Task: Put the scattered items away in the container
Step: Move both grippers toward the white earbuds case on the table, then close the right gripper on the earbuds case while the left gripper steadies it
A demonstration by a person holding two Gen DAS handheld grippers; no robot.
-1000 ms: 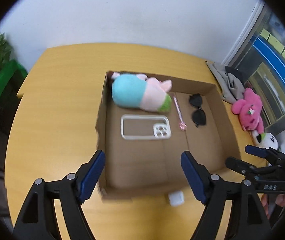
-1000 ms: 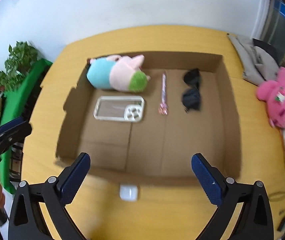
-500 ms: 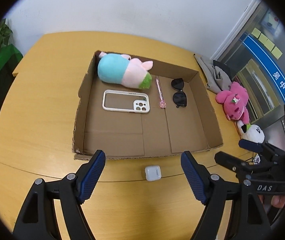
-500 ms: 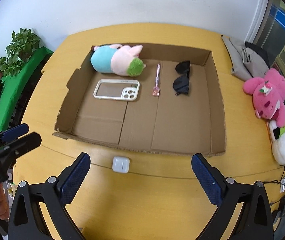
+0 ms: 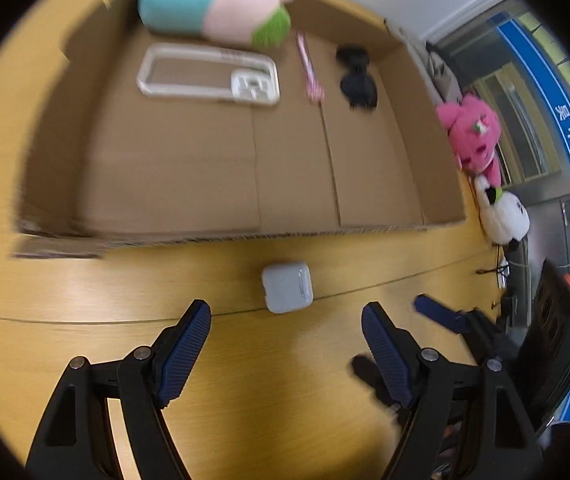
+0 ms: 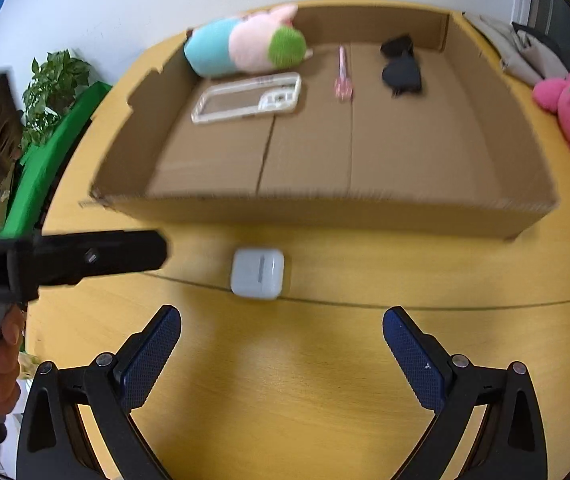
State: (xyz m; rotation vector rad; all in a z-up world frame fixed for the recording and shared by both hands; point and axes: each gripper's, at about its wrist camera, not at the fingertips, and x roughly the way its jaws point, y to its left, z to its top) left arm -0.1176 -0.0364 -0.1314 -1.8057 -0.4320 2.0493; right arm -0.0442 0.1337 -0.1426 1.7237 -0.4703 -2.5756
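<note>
A white earbud case [image 5: 287, 293] lies on the wooden table just in front of the cardboard box [image 5: 245, 236]; it also shows in the right wrist view [image 6: 258, 274]. The box [image 6: 325, 208] holds a blue-pink plush [image 5: 213, 4], a clear phone case [image 5: 209, 76], a pink pen [image 5: 309, 68] and black sunglasses [image 5: 357, 78]. My left gripper [image 5: 287, 320] is open and empty, just short of the case. My right gripper [image 6: 281, 320] is open and empty, also close behind the case.
A pink plush [image 5: 475, 136] and a white panda plush [image 5: 503, 214] lie on the table right of the box. A grey bag [image 6: 525, 52] sits behind them. A green plant [image 6: 53, 92] stands beyond the table's left edge.
Both grippers have dropped lower and moved forward toward the earbud case, which now looks larger and closer. The left gripper now appears in the right wrist view's left side.
</note>
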